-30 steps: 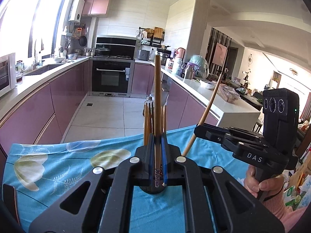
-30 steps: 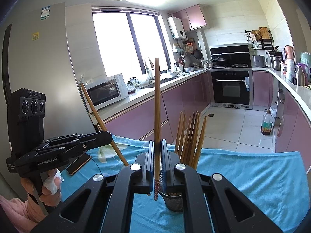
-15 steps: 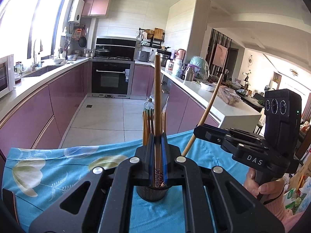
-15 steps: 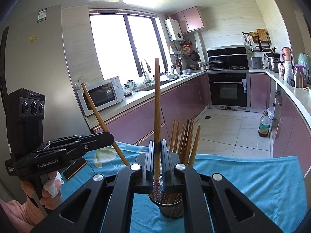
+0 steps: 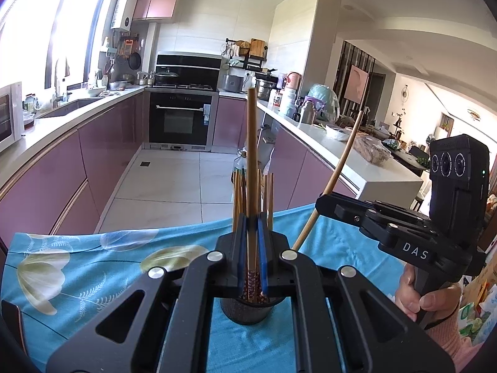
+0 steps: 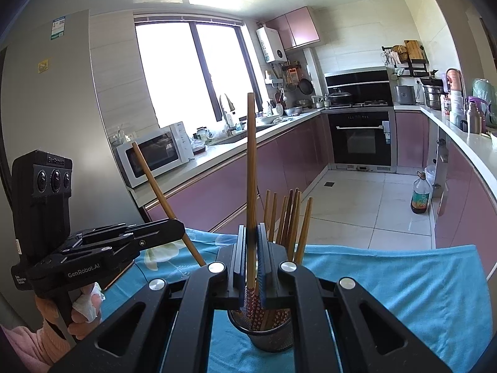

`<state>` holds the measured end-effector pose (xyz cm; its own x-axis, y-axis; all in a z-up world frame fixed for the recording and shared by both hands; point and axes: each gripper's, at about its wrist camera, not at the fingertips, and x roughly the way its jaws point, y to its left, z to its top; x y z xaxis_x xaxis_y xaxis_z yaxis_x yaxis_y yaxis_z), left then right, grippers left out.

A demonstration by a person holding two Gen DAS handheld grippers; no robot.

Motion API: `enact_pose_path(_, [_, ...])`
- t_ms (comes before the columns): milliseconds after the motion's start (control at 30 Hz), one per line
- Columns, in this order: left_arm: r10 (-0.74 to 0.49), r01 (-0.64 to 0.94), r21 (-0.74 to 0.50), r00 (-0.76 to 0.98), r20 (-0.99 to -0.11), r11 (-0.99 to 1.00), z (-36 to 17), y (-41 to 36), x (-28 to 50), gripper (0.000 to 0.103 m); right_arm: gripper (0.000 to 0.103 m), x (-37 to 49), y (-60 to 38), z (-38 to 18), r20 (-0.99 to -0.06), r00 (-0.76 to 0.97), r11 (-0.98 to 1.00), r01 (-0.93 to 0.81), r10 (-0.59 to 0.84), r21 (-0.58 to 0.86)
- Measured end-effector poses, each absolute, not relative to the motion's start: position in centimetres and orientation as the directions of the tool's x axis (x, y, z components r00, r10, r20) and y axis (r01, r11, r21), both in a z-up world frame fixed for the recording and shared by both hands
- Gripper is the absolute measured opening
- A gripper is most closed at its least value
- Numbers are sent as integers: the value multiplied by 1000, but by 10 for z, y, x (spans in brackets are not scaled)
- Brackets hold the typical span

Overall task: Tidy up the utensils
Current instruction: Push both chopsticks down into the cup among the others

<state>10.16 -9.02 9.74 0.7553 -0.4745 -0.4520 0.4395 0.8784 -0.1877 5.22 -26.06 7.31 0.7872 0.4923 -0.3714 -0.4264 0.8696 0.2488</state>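
A dark mesh holder (image 5: 247, 310) (image 6: 270, 332) with several wooden chopsticks (image 6: 289, 220) stands on a blue flowered cloth (image 5: 87, 264). My left gripper (image 5: 251, 248) is shut on one upright chopstick (image 5: 251, 155), its patterned lower end at the holder's mouth. My right gripper (image 6: 251, 255) is shut on another upright chopstick (image 6: 251, 161), its patterned end also down in the holder. Each gripper shows in the other's view, the right one (image 5: 323, 206) and the left one (image 6: 178, 227), each holding a slanting chopstick.
The cloth's far edge (image 6: 403, 248) drops to a tiled kitchen floor. Purple cabinets and counters run along both sides, with an oven (image 5: 181, 121) at the back, a microwave (image 6: 155, 155) and a bottle (image 6: 421, 194) on the floor.
Both grippers have come down with their chopsticks, so the lower ends have sunk into the holder. The holder now sits lower and nearer in both views.
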Motion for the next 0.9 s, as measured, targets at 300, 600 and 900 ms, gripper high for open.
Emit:
enact_pose_path(300, [-469,441,-175,752,-464,880,95,-95,107,7,6,59,-261,67,-392,784,876,-412,481,250])
enact_pose_path(600, [-464,439,-171,746,-478,882,91,-99,112,7,6,63,-258,63,-409,783,883,-400,469,246])
enact_pose_path(900, [-462,438,-172,736,-496,882,83,-99,117,7,6,67,-259,57,-423,778,885,-393,465,250])
